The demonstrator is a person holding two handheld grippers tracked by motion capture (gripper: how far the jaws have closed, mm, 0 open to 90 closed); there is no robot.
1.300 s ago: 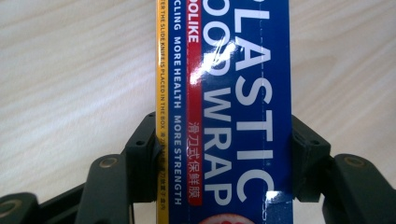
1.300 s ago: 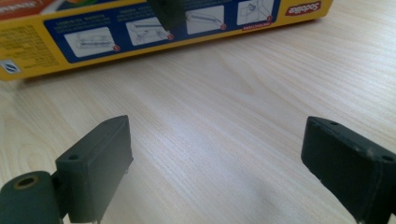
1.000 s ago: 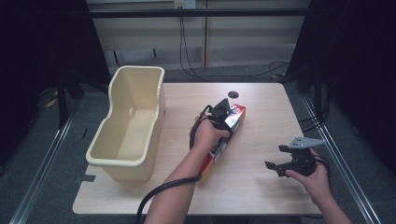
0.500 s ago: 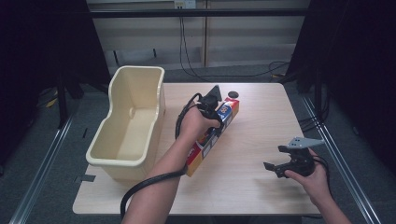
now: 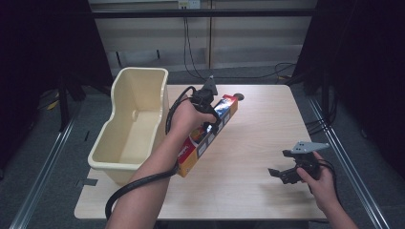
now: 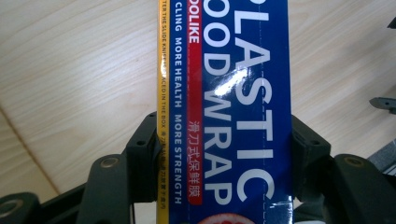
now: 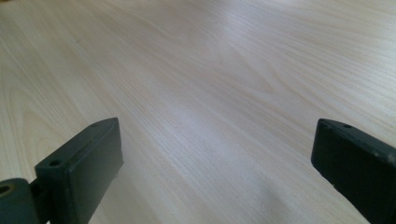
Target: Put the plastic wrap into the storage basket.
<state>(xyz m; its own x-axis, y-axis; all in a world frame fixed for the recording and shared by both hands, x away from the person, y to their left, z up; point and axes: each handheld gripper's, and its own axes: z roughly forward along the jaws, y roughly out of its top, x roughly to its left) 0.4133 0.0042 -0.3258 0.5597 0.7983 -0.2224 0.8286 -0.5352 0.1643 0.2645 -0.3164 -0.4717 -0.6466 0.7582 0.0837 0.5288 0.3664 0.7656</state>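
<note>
Since the earlier frames, my left gripper (image 5: 210, 113) has carried the plastic wrap box (image 5: 206, 136) leftward, toward the cream tub (image 5: 125, 157), and the box's near end now overlaps the tub's right wall in the high view, while my right gripper (image 5: 282, 174) has stayed put near the table's (image 5: 267, 124) right front corner. From above I see the box held at a slant, its far end pointing toward the small dark disc (image 5: 238, 97) on the tabletop, but my hand hides how the jaws stand on it. My left gripper view settles that: both black jaws press against the long sides of the box (image 6: 229, 112), one on the yellow edge and one on the blue, closed firmly on it, and the lettering "PLASTIC FOOD WRAP" reads along its face with pale wood grain (image 6: 74, 84) behind. My right gripper view shows its two jaws (image 7: 215, 163) spread wide apart with nothing between them, only bare wood (image 7: 210, 70) beneath, which the high view leaves too small to judge.
</note>
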